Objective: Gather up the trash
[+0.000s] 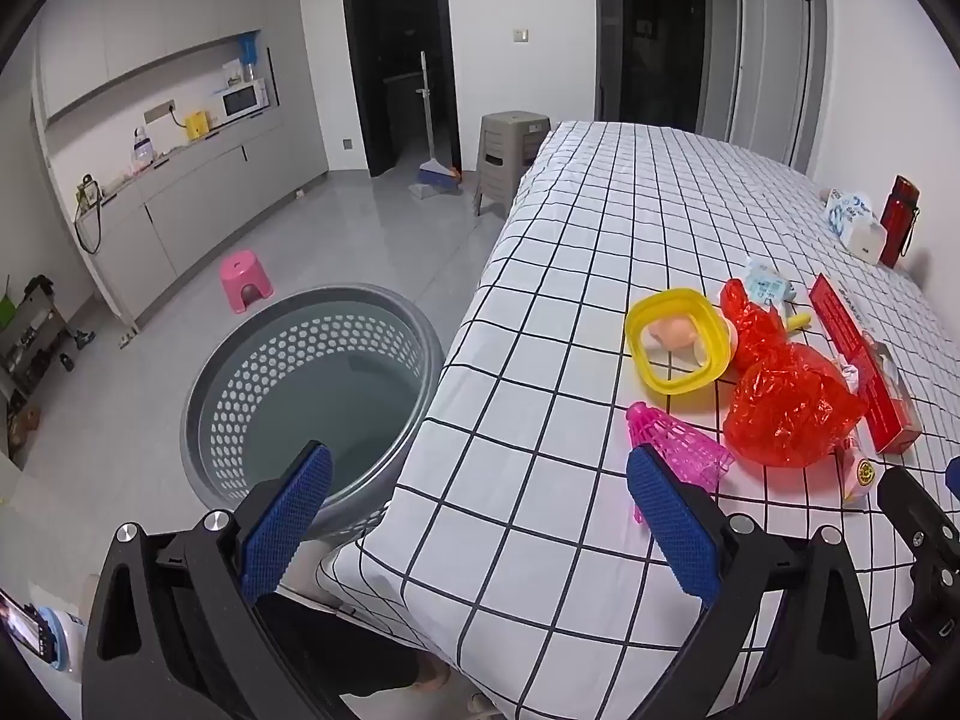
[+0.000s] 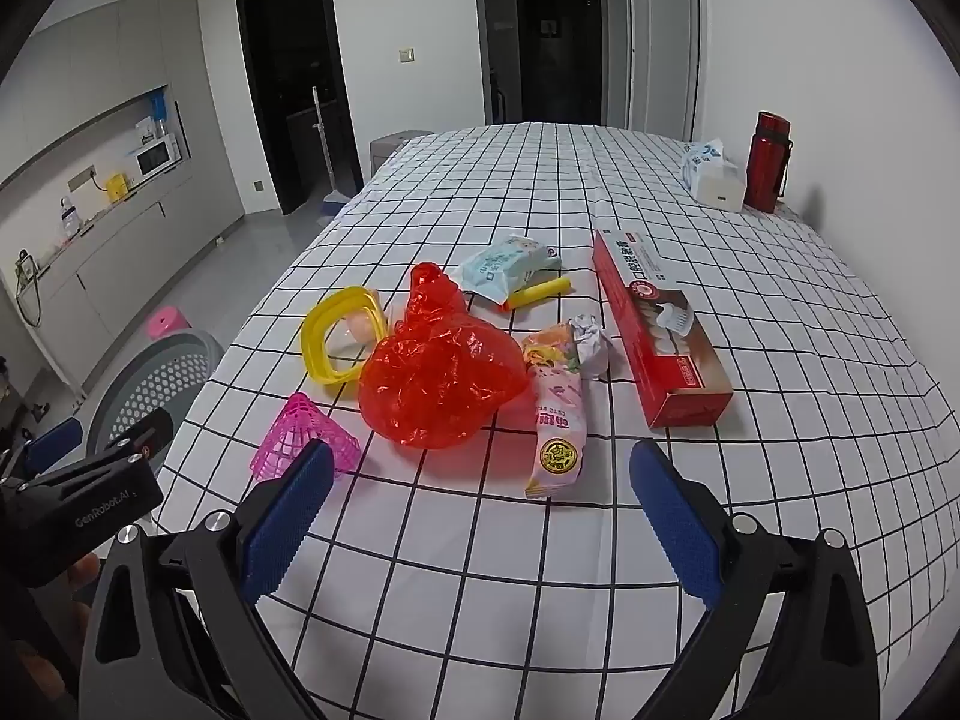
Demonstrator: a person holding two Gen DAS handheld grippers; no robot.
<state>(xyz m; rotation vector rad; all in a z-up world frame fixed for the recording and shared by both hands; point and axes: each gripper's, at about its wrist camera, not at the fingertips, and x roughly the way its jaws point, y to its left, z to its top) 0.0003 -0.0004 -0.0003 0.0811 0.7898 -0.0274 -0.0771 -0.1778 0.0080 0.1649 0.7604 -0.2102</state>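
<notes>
Hovering over checked tablecloth (image 2: 480,570), left gripper (image 1: 480,510) and right gripper (image 2: 480,504) both spread wide, empty. Beyond: pink shuttlecock (image 2: 300,432), red plastic bag (image 2: 438,378), snack wrapper (image 2: 558,426), red box (image 2: 660,324). Grey basket (image 1: 300,360) on floor beside table.

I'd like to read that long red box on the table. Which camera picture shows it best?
The right wrist view: the red box lies whole and unobstructed, its printed top face towards the camera. The left wrist view shows the box only near the picture's edge, foreshortened, with the red plastic bag in front of it.
</notes>
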